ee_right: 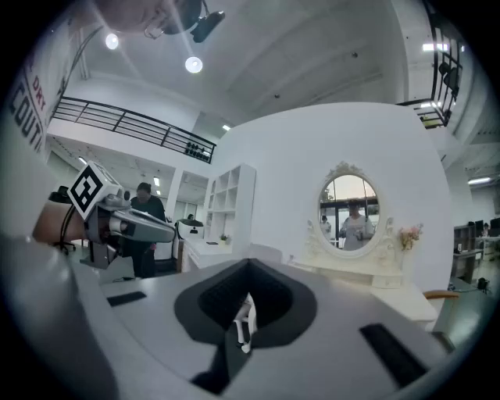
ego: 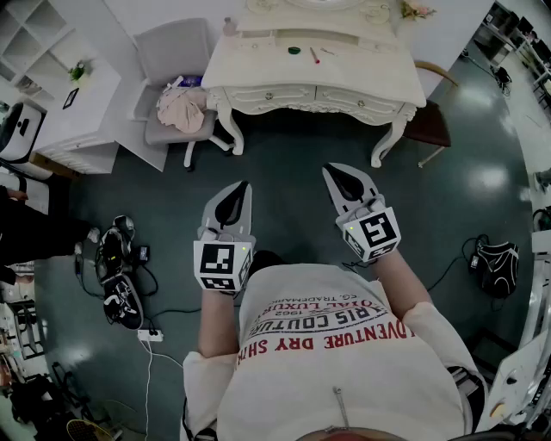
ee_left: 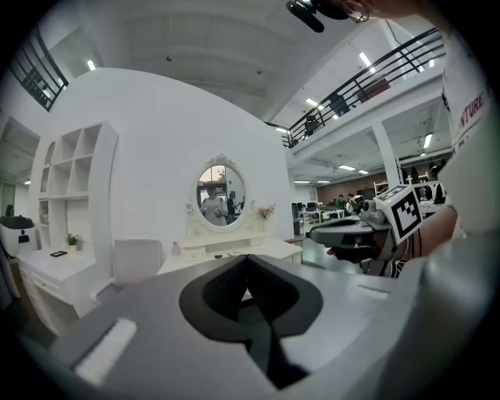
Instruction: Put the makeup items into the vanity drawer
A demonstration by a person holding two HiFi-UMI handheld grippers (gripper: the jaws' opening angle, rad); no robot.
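A white vanity (ego: 258, 65) stands ahead across the dark floor, its front drawers (ego: 269, 93) closed. On its top lie a small green round item (ego: 294, 50) and a thin red pencil (ego: 315, 55), with a small pink bottle (ego: 229, 26) at the back left. My left gripper (ego: 242, 186) and right gripper (ego: 331, 170) are held side by side at chest height, both well short of the vanity. Both are shut and hold nothing. The left gripper (ee_left: 248, 258) faces the vanity's oval mirror (ee_left: 220, 195). The right gripper (ee_right: 250, 262) also looks toward the mirror (ee_right: 349, 205).
A grey chair (ego: 172, 52) with a pink cloth (ego: 181, 108) on its seat stands left of the vanity, and a brown stool (ego: 429, 125) stands to its right. White shelving (ego: 60, 95) fills the far left. Bags and cables (ego: 116, 267) lie on the floor left; another bag (ego: 495, 256) lies right.
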